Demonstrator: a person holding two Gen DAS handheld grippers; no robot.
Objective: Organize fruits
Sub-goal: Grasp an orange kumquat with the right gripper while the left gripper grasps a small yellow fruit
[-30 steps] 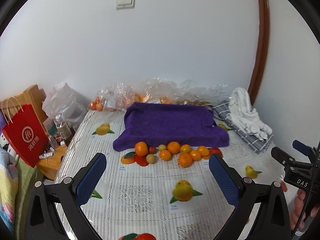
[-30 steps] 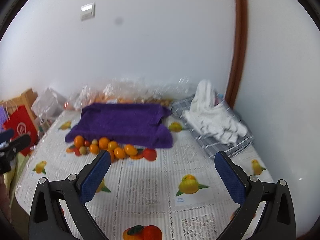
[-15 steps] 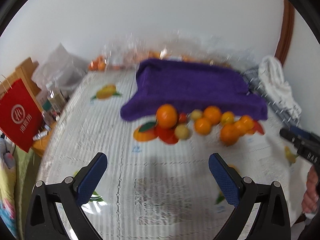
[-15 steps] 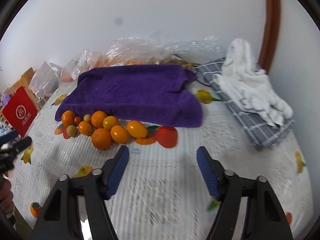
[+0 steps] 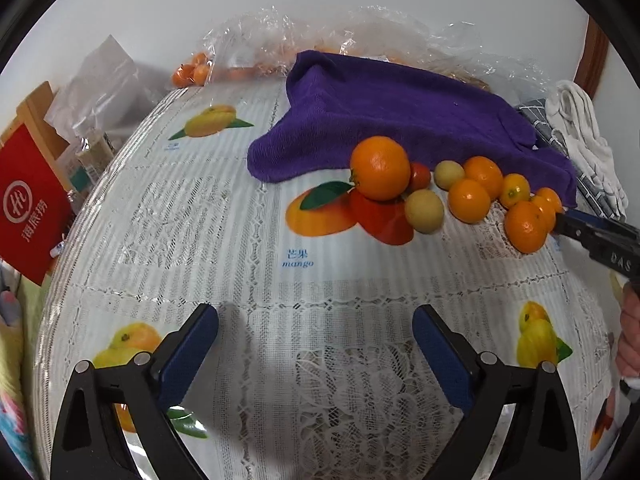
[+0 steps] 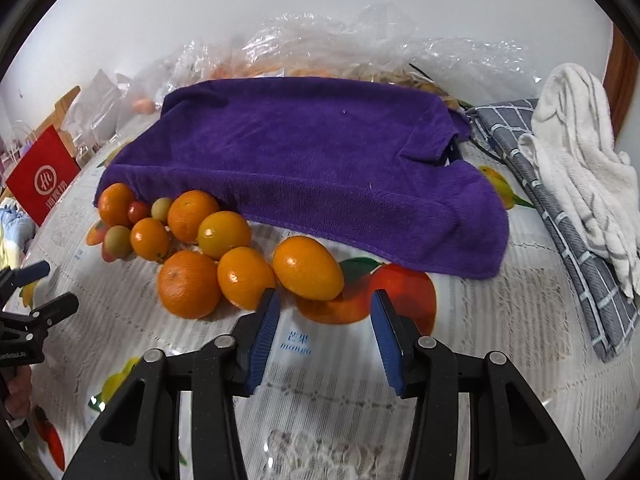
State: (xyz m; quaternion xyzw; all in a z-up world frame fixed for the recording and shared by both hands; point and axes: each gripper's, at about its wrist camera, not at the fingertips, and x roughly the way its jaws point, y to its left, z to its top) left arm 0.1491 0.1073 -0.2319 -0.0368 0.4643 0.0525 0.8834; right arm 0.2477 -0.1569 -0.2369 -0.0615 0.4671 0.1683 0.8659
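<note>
A pile of several small fruits lies on the tablecloth along the front edge of a purple towel (image 6: 320, 152). The pile holds a large orange (image 5: 380, 168), yellow-green round fruits, a small red one and glossy oval orange ones. My right gripper (image 6: 326, 296) hovers low, just short of an oval orange fruit (image 6: 308, 268). Its jaws are closing and nothing is between them. My left gripper (image 5: 314, 316) stands wide, its jaws closing slightly over bare cloth, well short of the large orange. The purple towel (image 5: 400, 120) lies behind the pile.
A lace tablecloth (image 5: 200, 220) with printed fruit covers the table. Clear plastic bags (image 5: 280, 40) holding more oranges sit at the back. A white towel (image 6: 572, 152) on a grey checked cloth (image 6: 560, 216) lies right. A red paper bag (image 5: 28, 208) stands beyond the left edge.
Both grippers have come down and forward toward the fruit pile, which now looks much larger. The right gripper's jaws have narrowed a lot. The left jaws stay wide.
</note>
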